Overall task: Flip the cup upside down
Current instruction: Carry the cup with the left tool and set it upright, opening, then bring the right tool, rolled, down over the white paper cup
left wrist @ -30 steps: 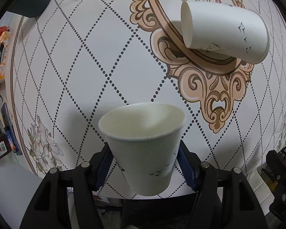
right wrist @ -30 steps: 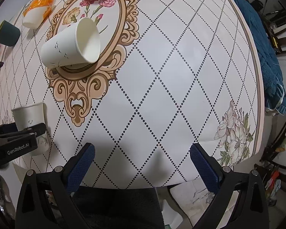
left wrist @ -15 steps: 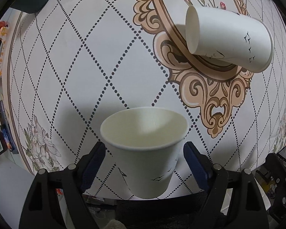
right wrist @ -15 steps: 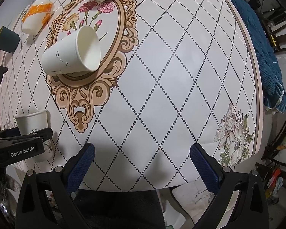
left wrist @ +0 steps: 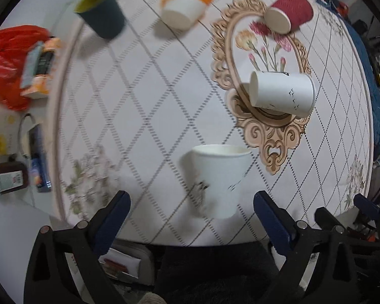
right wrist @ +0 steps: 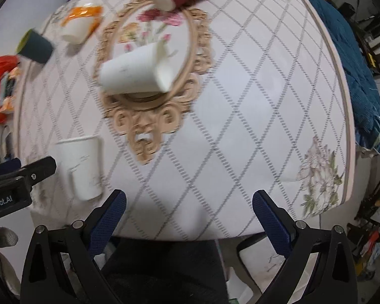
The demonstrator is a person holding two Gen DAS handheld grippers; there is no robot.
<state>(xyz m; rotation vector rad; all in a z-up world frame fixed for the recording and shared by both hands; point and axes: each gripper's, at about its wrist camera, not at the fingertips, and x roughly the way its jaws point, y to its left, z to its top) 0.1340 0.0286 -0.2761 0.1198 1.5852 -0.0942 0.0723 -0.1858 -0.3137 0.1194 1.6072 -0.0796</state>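
Near the surface [left wrist: 164, 116] edge, your left tongs [left wrist: 191, 211] stood apart — the upright white cup [left wrist: 219, 179] free at 12 o'clock; your right tongs [right wrist: 188, 209] gaped too.

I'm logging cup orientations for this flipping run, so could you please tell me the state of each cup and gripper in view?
White paper cup near the table edge: upright, mouth up, released.
White paper cup on the ornate medallion: lying on its side.
Red ribbed cup: on its side.
Orange-and-white cup: tipped over.
Dark green cup: upright.
Left gripper: open, empty.
Right gripper: open, empty.
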